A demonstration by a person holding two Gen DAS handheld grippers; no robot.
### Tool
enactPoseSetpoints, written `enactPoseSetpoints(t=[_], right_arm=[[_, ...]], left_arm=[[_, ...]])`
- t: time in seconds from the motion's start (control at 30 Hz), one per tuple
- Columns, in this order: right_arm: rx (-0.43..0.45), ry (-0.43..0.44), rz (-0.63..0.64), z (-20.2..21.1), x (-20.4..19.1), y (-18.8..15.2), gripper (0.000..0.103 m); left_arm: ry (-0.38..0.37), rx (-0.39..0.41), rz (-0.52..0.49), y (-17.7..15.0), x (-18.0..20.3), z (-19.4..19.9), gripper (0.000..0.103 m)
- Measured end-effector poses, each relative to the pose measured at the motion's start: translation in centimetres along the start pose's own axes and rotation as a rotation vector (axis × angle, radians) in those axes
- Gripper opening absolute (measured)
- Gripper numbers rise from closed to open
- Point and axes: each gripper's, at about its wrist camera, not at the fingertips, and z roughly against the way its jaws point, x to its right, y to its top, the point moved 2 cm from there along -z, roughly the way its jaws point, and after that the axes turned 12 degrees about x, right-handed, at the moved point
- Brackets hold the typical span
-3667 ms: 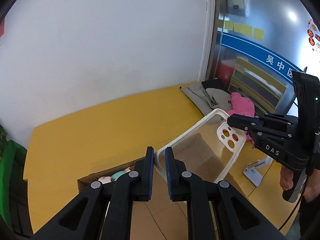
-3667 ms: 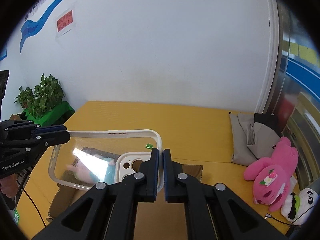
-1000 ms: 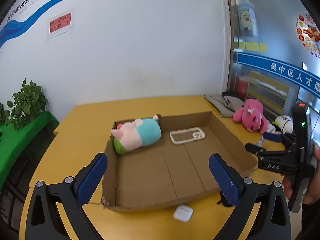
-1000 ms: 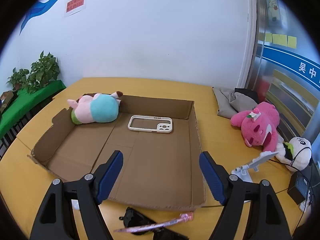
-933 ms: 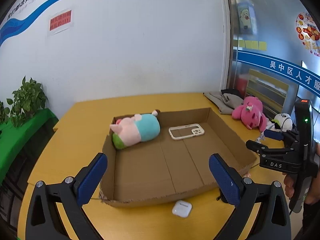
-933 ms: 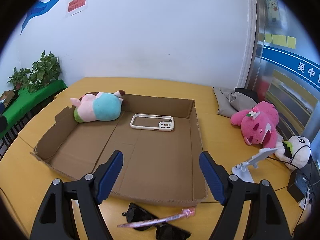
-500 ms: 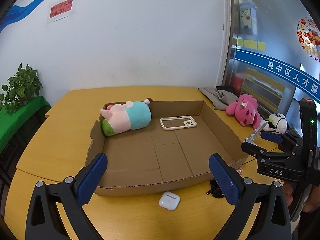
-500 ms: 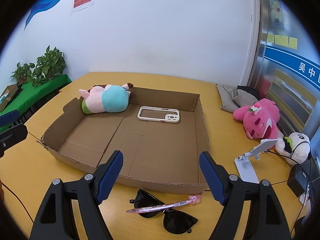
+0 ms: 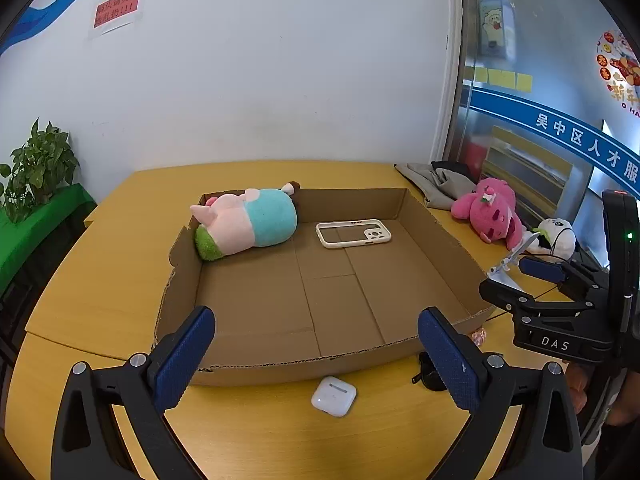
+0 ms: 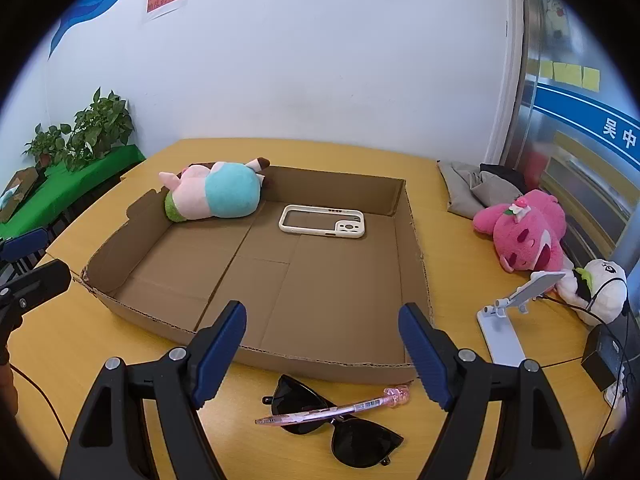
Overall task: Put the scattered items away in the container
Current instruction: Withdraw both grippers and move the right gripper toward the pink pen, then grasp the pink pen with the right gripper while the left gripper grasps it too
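Cardboard box (image 10: 412, 248) w/ plush (image 10: 212, 196), phone case (image 10: 322, 221), sunglasses (image 10: 340, 428) outside

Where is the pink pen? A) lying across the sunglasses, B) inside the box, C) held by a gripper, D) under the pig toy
A: the right wrist view shows the pen lying across the sunglasses on the table, in front of the box, with both grippers' jaws open and empty.
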Motion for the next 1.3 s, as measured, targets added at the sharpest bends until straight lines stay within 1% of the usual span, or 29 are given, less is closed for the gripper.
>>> enactPoseSetpoints(t=[0.1, 0.23, 0.33, 0.4, 0.57, 0.67, 0.8, 0.9, 1.0, 1.1, 1.23, 1.3], right_arm=[[-0.006, 0.006, -0.004, 0.0, 0.1, -0.3, 0.078], [-0.019, 0.026, -0.020, -0.1, 0.6, -0.8, 0.078], [-0.049, 0.038, -0.048, -0.4, 2.0, -1.9, 0.078], [-0.085, 0.015, -0.089, -0.9, 3.6, -3.3, 0.078], [-0.207, -0.030, -0.253, -2.5, 8.5, -7.8, 0.078], [-0.256, -0.050, -0.315, -3.2, 10.2, -9.8, 0.078], [-0.284, -0.014, -0.381, -3.8, 10.9, -11.0, 0.078], [-0.302, 0.011, -0.414, -4.7, 11.1, -11.3, 0.078], [-0.321, 0.041, -0.418, -5.8, 10.7, -11.4, 0.078], [-0.338, 0.065, -0.421, -6.7, 10.2, -11.6, 0.078], [-0.338, 0.094, -0.373, -6.7, 9.6, -12.3, 0.078], [-0.338, 0.131, -0.351, -6.5, 9.3, -12.7, 0.078]], left_arm=[[0.003, -0.007, 0.000, -0.2, 0.1, -0.2, 0.103], [-0.014, -0.028, -0.001, -0.7, 0.4, -0.6, 0.103], [-0.036, -0.054, 0.002, -1.2, 0.8, -1.0, 0.103], [-0.070, -0.083, -0.007, -1.9, 1.2, -1.3, 0.103], [-0.181, -0.163, -0.031, -4.1, 3.3, -2.9, 0.103], [-0.258, -0.211, -0.081, -5.9, 5.5, -4.2, 0.103], [-0.349, -0.260, -0.134, -7.8, 8.4, -6.2, 0.103], [-0.394, -0.289, -0.167, -8.9, 10.2, -7.8, 0.102], [-0.413, -0.314, -0.165, -9.6, 11.3, -9.1, 0.101], [-0.415, -0.337, -0.160, -10.2, 11.9, -9.9, 0.096], [-0.417, -0.356, -0.161, -10.8, 12.2, -10.4, 0.090], [-0.419, -0.358, -0.156, -11.0, 12.2, -10.6, 0.088]])
